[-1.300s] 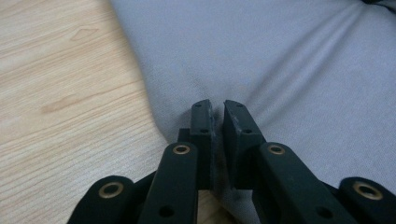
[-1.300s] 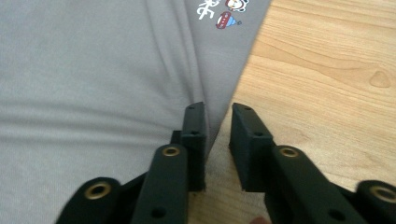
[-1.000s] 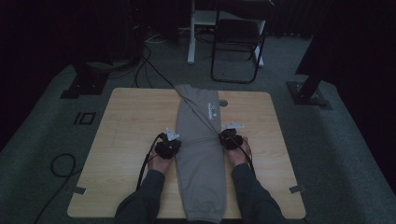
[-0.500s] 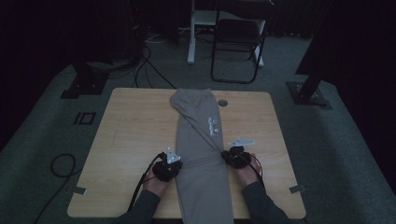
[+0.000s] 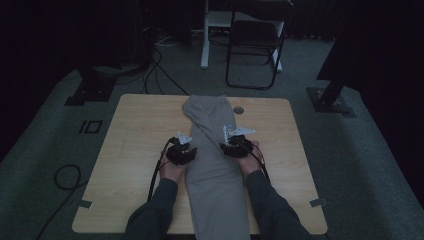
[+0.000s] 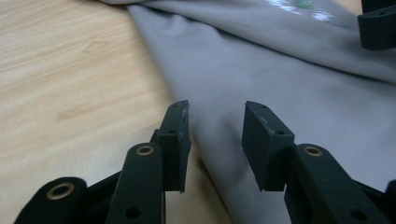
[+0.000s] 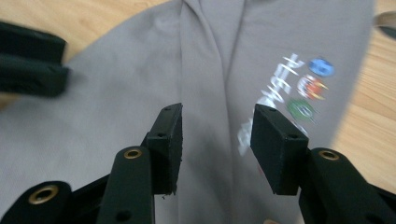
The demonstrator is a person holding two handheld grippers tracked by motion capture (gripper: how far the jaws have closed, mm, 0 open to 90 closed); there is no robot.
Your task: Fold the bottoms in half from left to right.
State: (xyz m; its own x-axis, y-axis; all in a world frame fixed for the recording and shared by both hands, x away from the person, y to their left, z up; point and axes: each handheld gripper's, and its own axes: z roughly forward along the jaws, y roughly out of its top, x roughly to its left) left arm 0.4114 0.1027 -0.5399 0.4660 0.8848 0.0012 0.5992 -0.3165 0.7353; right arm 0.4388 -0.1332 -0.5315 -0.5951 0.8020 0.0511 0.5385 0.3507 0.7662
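Observation:
A grey garment (image 5: 215, 150), folded into a long strip with a coloured print (image 7: 299, 88), lies down the middle of the wooden table (image 5: 135, 145) and hangs over its near edge. My left gripper (image 5: 181, 146) hovers at the strip's left edge. Its jaws (image 6: 215, 121) have just been opening, and the cloth (image 6: 289, 74) lies below them with nothing pinched. My right gripper (image 5: 235, 141) is over the strip's right part. It (image 7: 217, 126) has also just been opening above the fabric (image 7: 140, 70), free of it.
A round cable hole (image 5: 238, 110) sits in the table just right of the garment's far end. Beyond the table stand a folding chair (image 5: 252, 45) and a white stand (image 5: 205, 40). Cables (image 5: 65, 175) lie on the dark floor at left.
Both hands first pulled back towards the near edge, drawing the garment straight. They have since moved forward again, and both grippers have let go of the cloth and opened.

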